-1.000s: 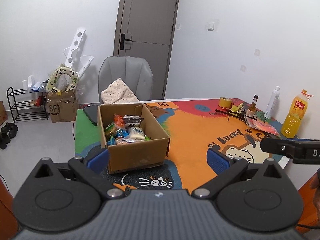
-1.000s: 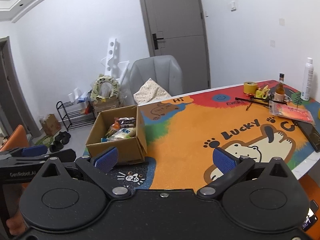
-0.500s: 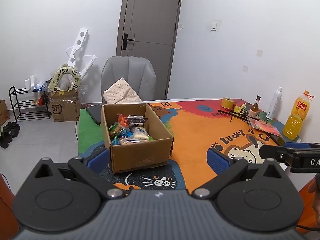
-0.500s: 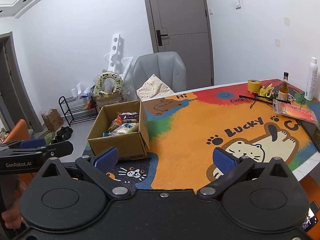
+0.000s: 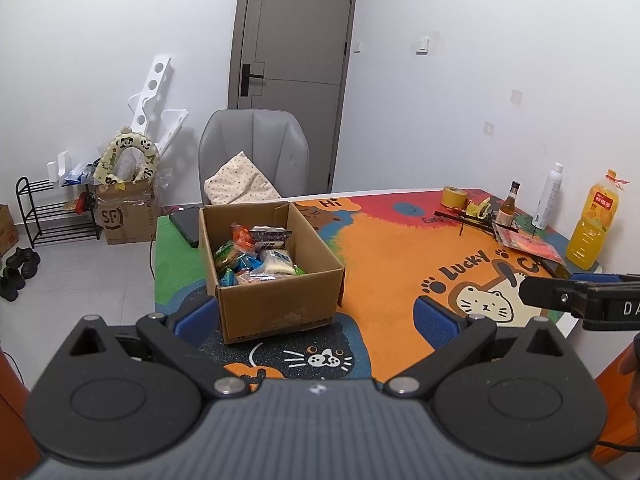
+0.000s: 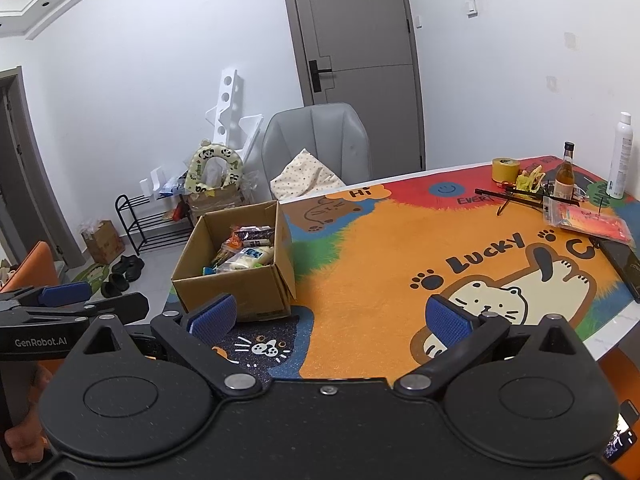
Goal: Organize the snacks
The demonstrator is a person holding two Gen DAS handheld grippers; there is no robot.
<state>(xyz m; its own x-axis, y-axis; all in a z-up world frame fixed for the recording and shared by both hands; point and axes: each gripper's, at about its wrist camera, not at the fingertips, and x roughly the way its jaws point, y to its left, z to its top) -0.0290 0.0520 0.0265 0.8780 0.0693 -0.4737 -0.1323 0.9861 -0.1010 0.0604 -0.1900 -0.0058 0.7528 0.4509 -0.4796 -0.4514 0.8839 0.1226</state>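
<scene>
Colours and patterns, both wrist views

Box [image 5: 276,304] plain brown cardboard; snacks [image 5: 256,256] inside mixed orange, green, blue, white and dark wrappers. Mat [image 6: 380,264] mostly orange with red, green, blue patches, white cartoon cat, black paw prints, black "Lucky" lettering, dark speckled corner with a small white cat face. Left gripper [image 5: 316,318] and right gripper [image 6: 336,316] black with blue textured pads [image 5: 434,318]. Chair [image 5: 254,148] grey, cushion [image 5: 240,184] cream with dots. Juice bottle [image 5: 592,226] orange-yellow. Tape roll [image 6: 506,168] yellow. Door [image 5: 296,76] grey, walls white.
</scene>
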